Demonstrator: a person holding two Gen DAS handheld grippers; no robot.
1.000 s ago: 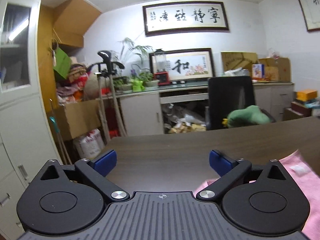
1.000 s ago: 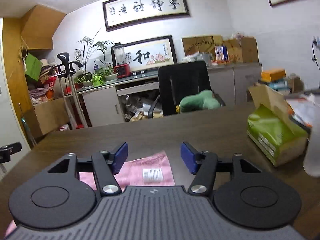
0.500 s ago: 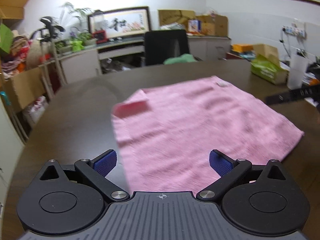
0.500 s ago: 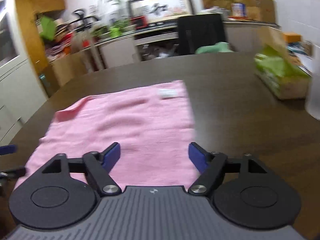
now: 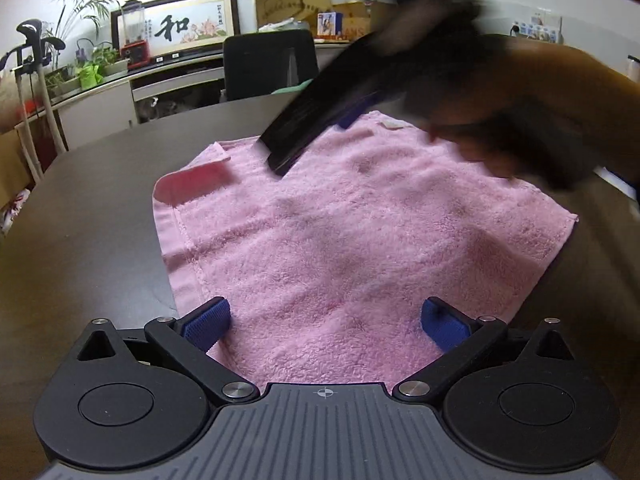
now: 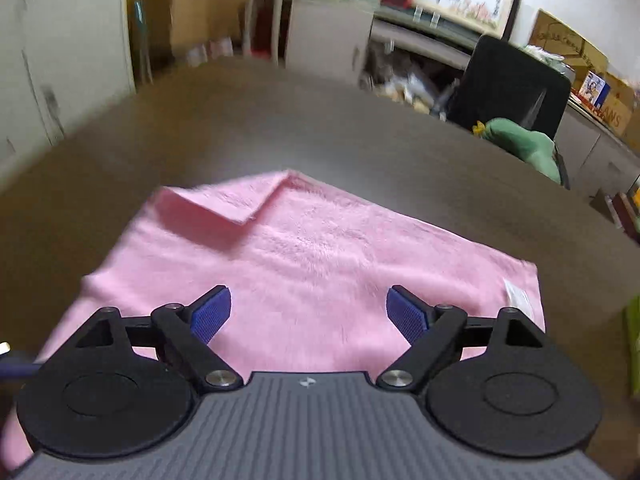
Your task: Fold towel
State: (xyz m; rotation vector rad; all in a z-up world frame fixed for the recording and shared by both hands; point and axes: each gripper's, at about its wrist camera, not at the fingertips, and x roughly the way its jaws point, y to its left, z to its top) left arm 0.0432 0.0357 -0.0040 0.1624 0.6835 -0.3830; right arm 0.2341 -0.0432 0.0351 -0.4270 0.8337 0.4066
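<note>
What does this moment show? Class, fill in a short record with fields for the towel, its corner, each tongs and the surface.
towel: pink towel, spread flat, unfolded
corner: one corner flipped over onto the towel
left tongs: open, above the towel, gripping nothing
right tongs: open, above the towel, gripping nothing
surface: dark table

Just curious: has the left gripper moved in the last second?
Yes. The left gripper has tipped down and forward: the framed picture slid up its view, and the pink towel now fills it.
</note>
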